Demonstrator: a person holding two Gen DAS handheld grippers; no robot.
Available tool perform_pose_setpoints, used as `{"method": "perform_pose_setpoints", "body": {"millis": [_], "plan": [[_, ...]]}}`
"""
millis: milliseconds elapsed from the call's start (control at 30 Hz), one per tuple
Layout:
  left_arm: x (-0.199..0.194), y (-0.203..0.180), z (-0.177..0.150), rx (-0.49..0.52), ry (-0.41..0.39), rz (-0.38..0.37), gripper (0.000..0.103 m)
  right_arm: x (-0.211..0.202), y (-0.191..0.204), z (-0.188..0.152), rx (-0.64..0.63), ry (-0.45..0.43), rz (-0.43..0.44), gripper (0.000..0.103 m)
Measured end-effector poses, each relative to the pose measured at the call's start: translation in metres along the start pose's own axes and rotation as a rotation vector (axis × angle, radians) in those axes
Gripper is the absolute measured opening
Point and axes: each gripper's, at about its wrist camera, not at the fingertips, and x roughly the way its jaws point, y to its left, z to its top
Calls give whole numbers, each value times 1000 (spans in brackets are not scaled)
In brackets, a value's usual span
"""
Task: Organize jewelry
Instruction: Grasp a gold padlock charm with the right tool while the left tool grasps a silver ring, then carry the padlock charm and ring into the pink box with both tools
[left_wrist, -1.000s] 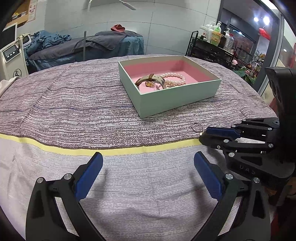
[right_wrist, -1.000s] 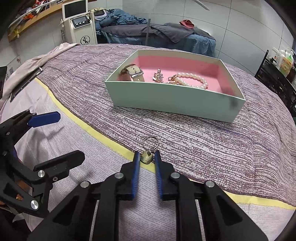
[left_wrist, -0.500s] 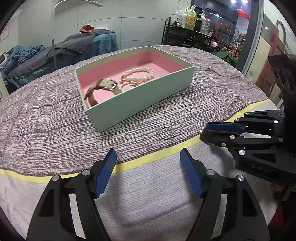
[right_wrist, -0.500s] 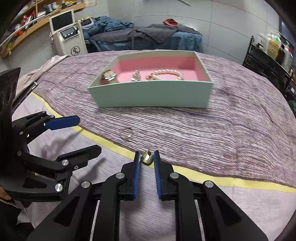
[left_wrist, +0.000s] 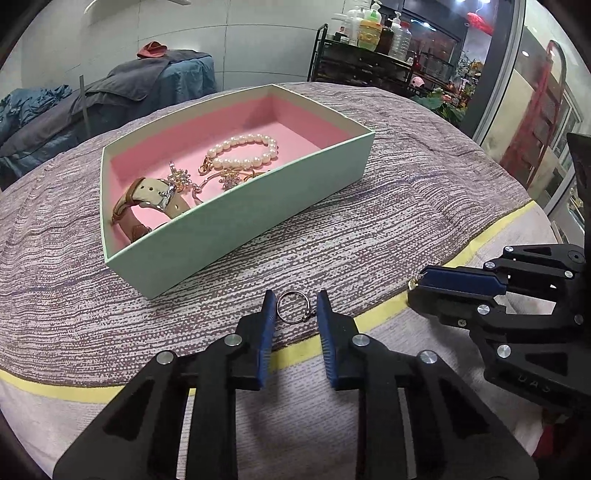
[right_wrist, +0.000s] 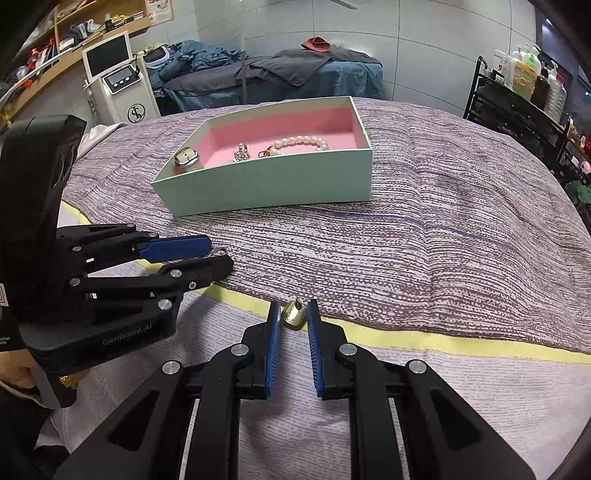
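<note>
In the left wrist view, the left hand-held gripper sits low over the striped cloth that covers the desk, its blue pads narrowed around a small metal key ring. The ring lies flat on the cloth between the two fingertips; whether the pads already touch it cannot be told. Just beyond stands the mint-green box with a pink lining, set at an angle. Inside it lie a pearl bracelet, a tan strap watch at the near left corner, and some small sparkly gold pieces between them. A yellow stripe of the cloth runs under the fingertips. To the right, the right hand-held gripper reaches in from the side, with a speck of gold showing at its tip.

In the right wrist view, the right hand-held gripper is closed to a narrow gap on a small gold charm, which is pinched between the blue pads just above the yellow stripe. The left hand-held gripper lies to the left, with a sliver of the key ring visible at its tip. The box stands farther back on the cloth, well apart from the charm, with the pearl bracelet and the watch buckle visible over its wall.
</note>
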Motion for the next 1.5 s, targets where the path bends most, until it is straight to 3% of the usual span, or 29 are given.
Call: {"method": "perform_pose_setpoints", "body": {"millis": [333,733,1067,1500], "plan": [[-7,1,-8,-4,-16,1,23,2,1,0,-7,3,1,14],[-51,13,-19,-6,-74,12,23,-11,11,2,-45,-35,64,14],[-85,23,7,23,-144,31,23,-24,16,24,-74,-78,98,14],[-81,48,49,-8,-158,15,23,-23,21,69,-128,-124,98,14]]}}
